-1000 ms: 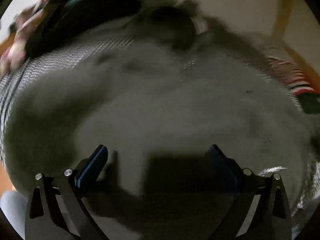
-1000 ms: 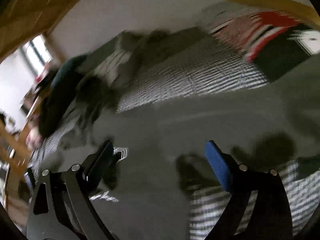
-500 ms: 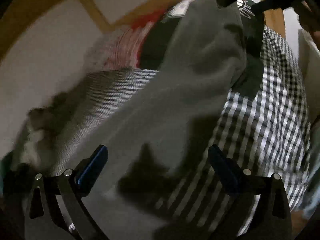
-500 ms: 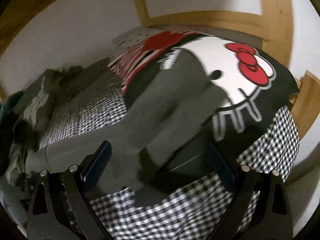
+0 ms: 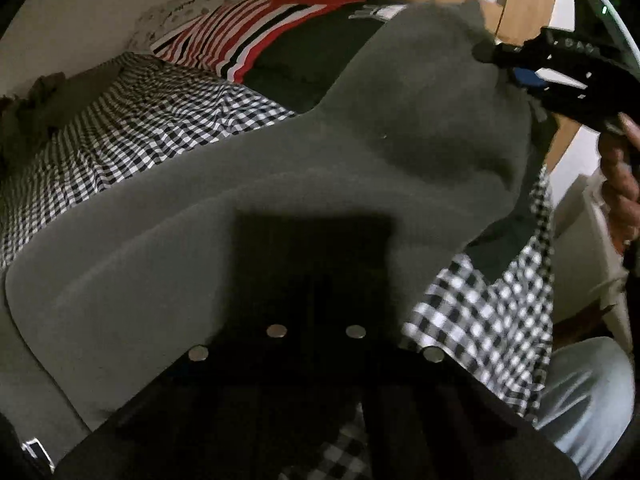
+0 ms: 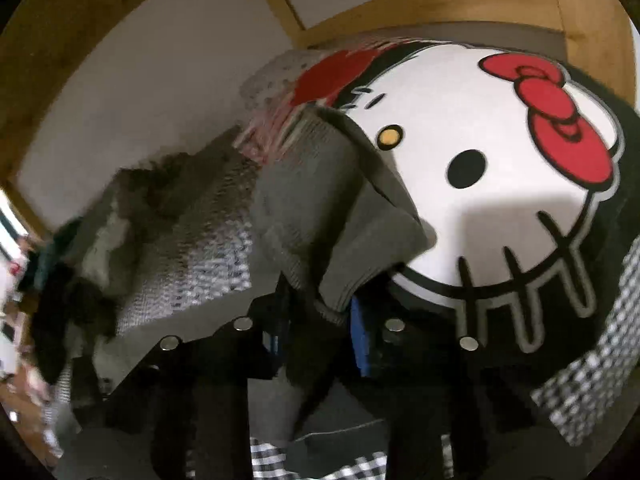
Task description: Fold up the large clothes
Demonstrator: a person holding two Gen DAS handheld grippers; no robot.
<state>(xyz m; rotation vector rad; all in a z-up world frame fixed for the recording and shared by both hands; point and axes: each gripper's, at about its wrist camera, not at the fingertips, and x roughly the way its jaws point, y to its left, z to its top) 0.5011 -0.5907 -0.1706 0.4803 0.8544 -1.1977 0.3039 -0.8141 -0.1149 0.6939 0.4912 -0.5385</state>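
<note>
Grey sweater (image 5: 280,168), now clamped by both the left gripper (image 5: 316,304) and right gripper (image 6: 316,320), rises off the checked bed (image 5: 120,120) for folding.

Both grippers are closed: the left gripper (image 5: 316,300), fingers apparently together in shadow, and the right gripper (image 6: 316,320), held by a hand (image 5: 620,176).

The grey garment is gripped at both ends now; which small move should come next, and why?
Probably lift both ends together. The right gripper and the left gripper each pinch the grey garment, whose middle sags onto the checkered bedspread.
</note>
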